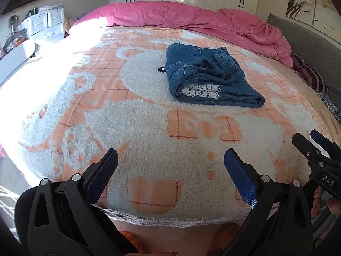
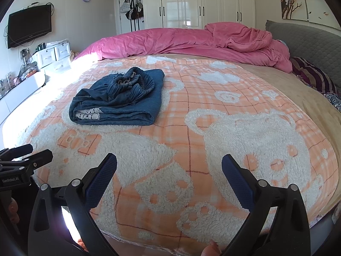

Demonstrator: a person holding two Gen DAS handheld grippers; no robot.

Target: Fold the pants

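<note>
Blue denim pants (image 1: pixel 208 74) (image 2: pixel 119 98) lie folded into a thick bundle on the orange-and-white fleece blanket (image 1: pixel 149 123) (image 2: pixel 213 128), elastic waistband on top and white lace trim showing at the near edge. My left gripper (image 1: pixel 170 162) is open over the blanket's near edge, well short of the pants, with nothing between its fingers. My right gripper (image 2: pixel 169 164) is open too, empty, to the right of the pants and nearer the bed's edge. The right gripper (image 1: pixel 313 140) shows at the right edge of the left wrist view; the left gripper (image 2: pixel 27 153) shows at the left edge of the right wrist view.
A crumpled pink duvet (image 1: pixel 191 19) (image 2: pixel 191 40) lies along the far side of the bed. A grey headboard (image 2: pixel 309 42) and striped pillow (image 2: pixel 313 74) are at the right. White drawers (image 2: pixel 51 55), a wall TV (image 2: pixel 29 25) and wardrobes (image 2: pixel 202 2) stand beyond.
</note>
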